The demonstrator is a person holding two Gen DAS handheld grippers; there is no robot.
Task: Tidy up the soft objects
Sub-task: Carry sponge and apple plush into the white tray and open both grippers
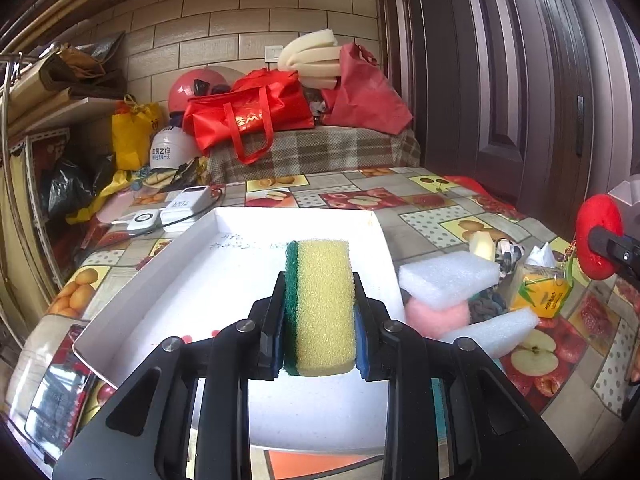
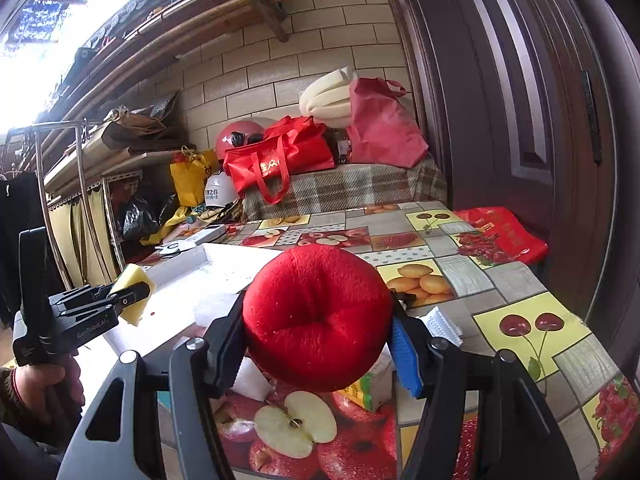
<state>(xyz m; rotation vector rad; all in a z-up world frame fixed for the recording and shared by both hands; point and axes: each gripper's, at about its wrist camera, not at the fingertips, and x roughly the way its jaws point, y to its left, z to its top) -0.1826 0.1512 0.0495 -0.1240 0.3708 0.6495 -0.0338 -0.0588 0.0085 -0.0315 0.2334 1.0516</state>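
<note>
Soft things are what you're sorting here, and from your left wrist view you have one in hand: the left gripper (image 1: 320, 304) is clamped on a yellow sponge (image 1: 322, 308) with a green scouring side, held upright above the white tray (image 1: 132, 300). What shows of the tray floor is bare apart from some handwriting, so by the look of it nothing has been put away yet. To the right of the tray a heap waits on the fruit-print tablecloth (image 1: 432, 220): a white foam block (image 1: 448, 278) resting on a pink puff (image 1: 438, 316), a second foam piece (image 1: 494, 326) just beside them, some patterned cloth (image 1: 506, 254) behind, and a yellow tissue pack (image 1: 540, 292). At the right edge your other tool carries a red cushion (image 1: 598, 236).

From your right wrist view, the right gripper (image 2: 318, 332) is squeezing that red cushion (image 2: 316, 320) between its pads, lifted clear of the cloth. The left gripper (image 2: 128, 300) with the sponge (image 2: 134, 292) sits off to the left over the tray (image 2: 224, 264). I'd judge you early on: two items lifted, none placed, and the heap left to clear.
</note>
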